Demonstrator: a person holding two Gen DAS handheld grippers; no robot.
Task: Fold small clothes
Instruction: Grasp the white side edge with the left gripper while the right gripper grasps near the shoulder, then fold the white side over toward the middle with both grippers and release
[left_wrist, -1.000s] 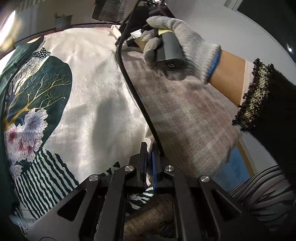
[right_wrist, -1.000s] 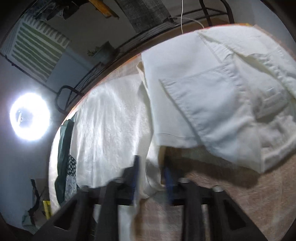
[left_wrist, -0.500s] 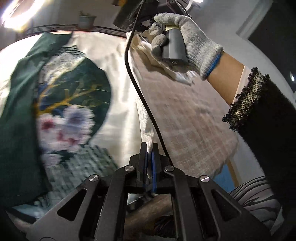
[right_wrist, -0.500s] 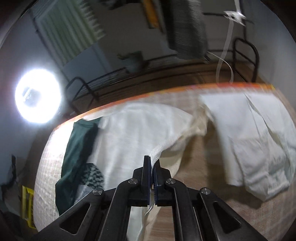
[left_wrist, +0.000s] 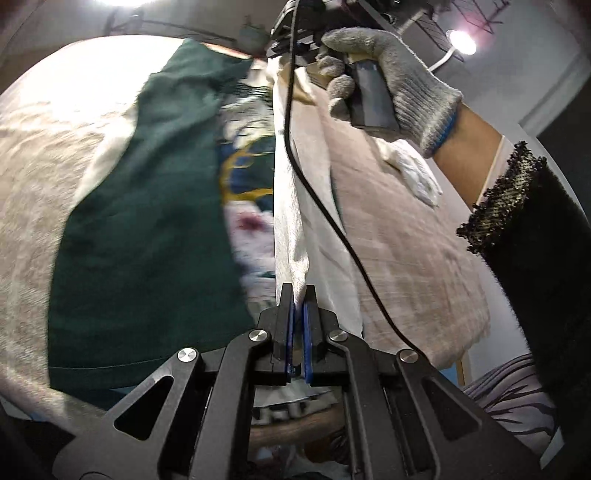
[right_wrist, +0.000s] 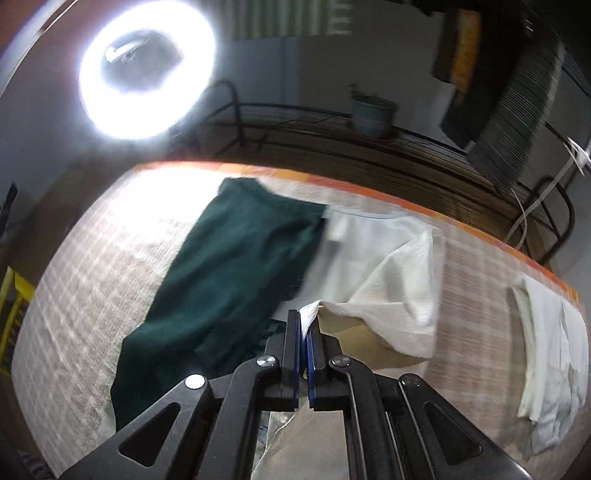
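Both jaws clamp the cream edge of a printed garment (left_wrist: 291, 206), the left gripper (left_wrist: 298, 295) and the right gripper (right_wrist: 306, 325) carrying it, lifted, over its green half (right_wrist: 229, 273) spread on the checked surface (right_wrist: 92, 295). Risk: the thin hem may slip from either pinch, or uneven pulling could skew the fold; a white garment (right_wrist: 550, 354) lies well apart

No legible text, label, brand, number or sign appears in either of my wrist views; pale marks on the fabric below my left jaws are too blurred to read.
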